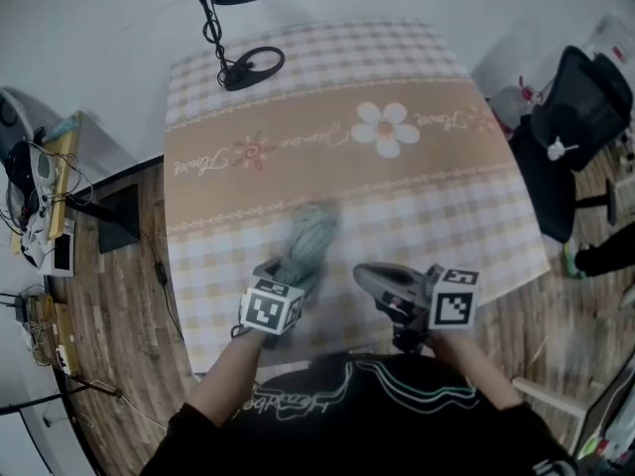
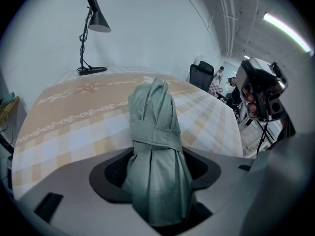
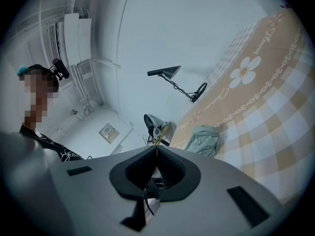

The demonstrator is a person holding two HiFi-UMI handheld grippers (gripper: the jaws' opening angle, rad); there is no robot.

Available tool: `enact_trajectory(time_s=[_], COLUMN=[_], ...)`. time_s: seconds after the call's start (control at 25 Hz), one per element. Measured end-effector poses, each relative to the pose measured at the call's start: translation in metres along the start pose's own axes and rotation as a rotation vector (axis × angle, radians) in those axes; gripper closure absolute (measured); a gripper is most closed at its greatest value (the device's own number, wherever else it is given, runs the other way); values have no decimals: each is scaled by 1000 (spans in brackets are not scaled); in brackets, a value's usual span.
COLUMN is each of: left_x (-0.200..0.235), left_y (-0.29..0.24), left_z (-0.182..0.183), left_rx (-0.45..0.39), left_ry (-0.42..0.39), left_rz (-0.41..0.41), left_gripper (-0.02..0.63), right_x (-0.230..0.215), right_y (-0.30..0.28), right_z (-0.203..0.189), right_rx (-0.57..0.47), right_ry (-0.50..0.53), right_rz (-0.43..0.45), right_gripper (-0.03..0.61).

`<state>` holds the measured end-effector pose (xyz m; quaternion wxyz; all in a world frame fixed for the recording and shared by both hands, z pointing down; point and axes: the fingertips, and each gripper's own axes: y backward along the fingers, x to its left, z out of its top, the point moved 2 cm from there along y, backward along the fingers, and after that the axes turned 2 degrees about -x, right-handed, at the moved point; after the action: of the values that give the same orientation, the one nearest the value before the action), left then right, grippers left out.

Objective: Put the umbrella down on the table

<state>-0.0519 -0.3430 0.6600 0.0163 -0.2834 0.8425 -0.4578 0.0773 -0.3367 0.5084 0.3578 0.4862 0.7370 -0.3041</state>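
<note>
Lowering the folded umbrella flat comes first, I judge. The left hand-held gripper grasps its near end over the worktop's near edge, so release only once it rests. The right hand-held gripper – clenched, empty – hangs clear at right.

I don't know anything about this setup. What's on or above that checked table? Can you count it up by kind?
Green folded fabric umbrella: 1
Black desk lamp: 1
Grey handheld tools with marker cubes: 2 (left tool, right tool)
Total: 4
</note>
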Motion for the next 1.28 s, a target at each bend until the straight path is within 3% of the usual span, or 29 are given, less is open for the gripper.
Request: enact_trajectory(time_s=[0.32,0.44,0.6,0.84,0.96,1.08,1.28], left_x=[3,1,-5,-26,-47,-74,-101], left_y=[15,37,79,166,216,264,329], left_z=[-1,5,17,25,27,25,-2], left_rx=[-20,-66,-179,-367,-483,-596,-695], left_ry=[-21,-23,34,152,180,148,123], left_rz=[61,62,21,-100,-237,-372,-445], left_gripper=[307,307,308,308,322,393,503], right_x=[21,36,59,102,131,161,211], right_y=[7,7,4,0,-4,-7,-9], right_z=[-15,-22,-31,-47,-59,-67,-95], right_rx=[-6,-8,-11,-37,-41,-52,-77], right_ry=[24,42,72,105,124,169,232], right_rz=[-18,-17,-10,2,19,38,75], right_gripper=[566,566,566,566,566,566,566])
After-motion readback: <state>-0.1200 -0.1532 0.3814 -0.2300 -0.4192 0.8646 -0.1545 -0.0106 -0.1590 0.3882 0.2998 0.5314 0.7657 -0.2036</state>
